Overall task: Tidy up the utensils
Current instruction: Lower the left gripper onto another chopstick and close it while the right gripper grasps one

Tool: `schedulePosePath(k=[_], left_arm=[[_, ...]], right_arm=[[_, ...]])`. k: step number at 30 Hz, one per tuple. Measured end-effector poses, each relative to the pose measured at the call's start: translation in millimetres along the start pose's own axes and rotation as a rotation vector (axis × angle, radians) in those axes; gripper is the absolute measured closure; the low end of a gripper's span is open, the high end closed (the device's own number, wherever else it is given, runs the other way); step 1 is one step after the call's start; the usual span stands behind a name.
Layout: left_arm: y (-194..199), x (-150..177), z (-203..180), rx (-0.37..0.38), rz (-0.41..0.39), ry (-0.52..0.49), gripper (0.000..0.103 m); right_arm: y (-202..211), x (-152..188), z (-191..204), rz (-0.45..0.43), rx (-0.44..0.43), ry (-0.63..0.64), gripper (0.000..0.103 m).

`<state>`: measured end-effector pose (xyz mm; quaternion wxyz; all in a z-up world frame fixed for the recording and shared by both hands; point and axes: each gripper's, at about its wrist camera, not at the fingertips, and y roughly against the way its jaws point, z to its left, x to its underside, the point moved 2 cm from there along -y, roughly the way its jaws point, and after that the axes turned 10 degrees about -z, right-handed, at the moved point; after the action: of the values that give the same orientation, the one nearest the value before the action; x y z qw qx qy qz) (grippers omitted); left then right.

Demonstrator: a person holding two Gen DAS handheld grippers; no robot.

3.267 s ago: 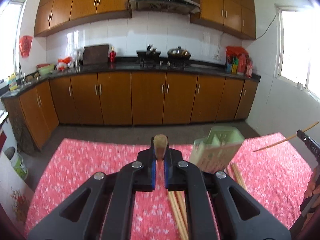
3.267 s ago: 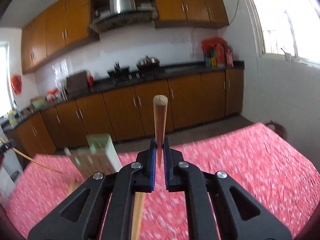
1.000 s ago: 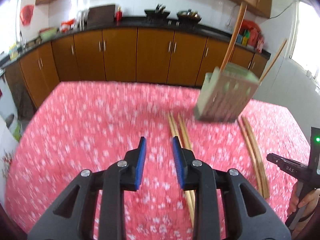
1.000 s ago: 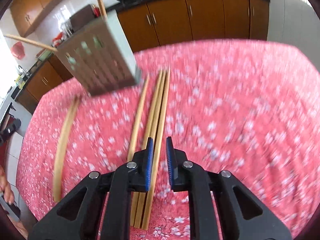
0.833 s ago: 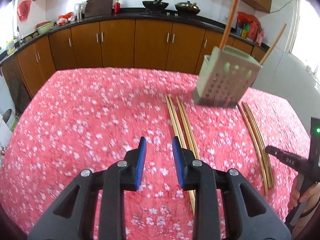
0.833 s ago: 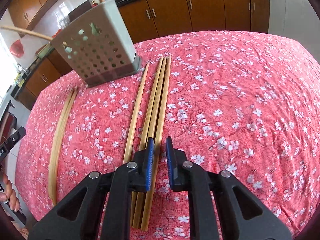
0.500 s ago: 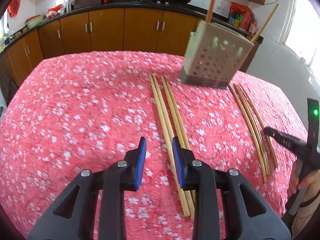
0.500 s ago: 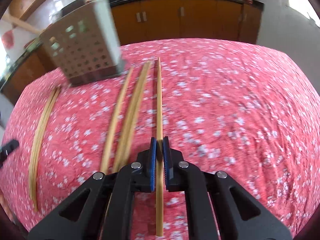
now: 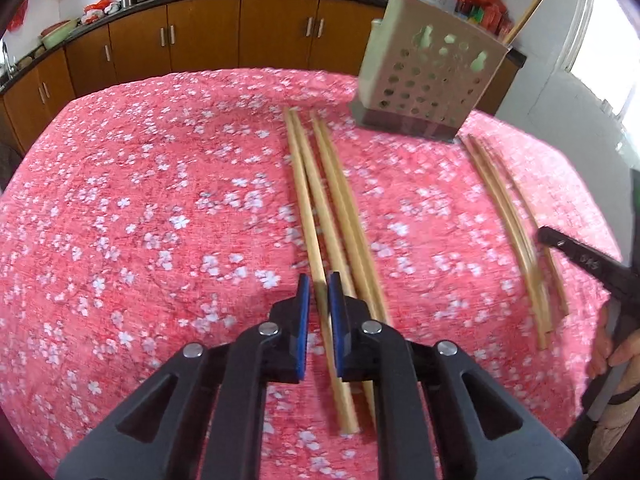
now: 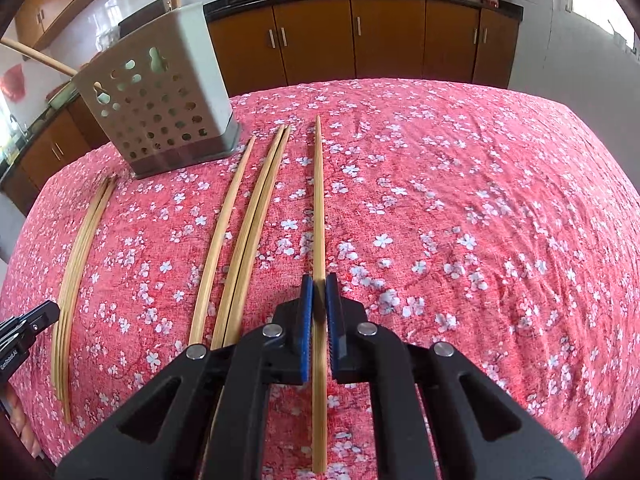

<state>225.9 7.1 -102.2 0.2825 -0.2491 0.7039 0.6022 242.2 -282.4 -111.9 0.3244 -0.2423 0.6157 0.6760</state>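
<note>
A perforated grey-green utensil holder (image 9: 432, 76) stands on the red flowered tablecloth with two chopsticks sticking out of it; it also shows in the right wrist view (image 10: 160, 108). Several wooden chopsticks lie flat on the cloth. My left gripper (image 9: 318, 288) has its jaws close around the leftmost chopstick (image 9: 308, 200) of one group. My right gripper (image 10: 319, 284) is shut on a single chopstick (image 10: 318, 200) that lies apart from its neighbours (image 10: 252, 216).
Another bundle of chopsticks (image 9: 508, 224) lies right of the holder in the left view, and at far left in the right view (image 10: 80, 248). Brown kitchen cabinets (image 10: 360, 40) and a worktop stand beyond the table (image 10: 520, 240).
Both grippers let go of the chopsticks now standing in the holder, then came down to the table. The right closed on a single chopstick and slid it right. The left narrowed around another.
</note>
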Motion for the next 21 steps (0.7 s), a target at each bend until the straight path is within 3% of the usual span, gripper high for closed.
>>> schedulePosePath(k=[6,10,21], left_arm=[[-6.1,-3.5,-2.0,-0.019,-0.011,-0.007,0.094],[-9.9,-8.2,9.7,-0.034,-0.024,0.048,0.095],[-9.1,-7.7,22.3,-0.029,-0.053,0.090,0.095]], right_arm=[[2.5,2.8,5.9,-0.002,-0.004,0.031,0.095],[4.8,6.3,7.3,-0.015,-0.017,0.054,0.095],[11.0,7.4,-3.3,-0.032,-0.016,0.012,0.095]])
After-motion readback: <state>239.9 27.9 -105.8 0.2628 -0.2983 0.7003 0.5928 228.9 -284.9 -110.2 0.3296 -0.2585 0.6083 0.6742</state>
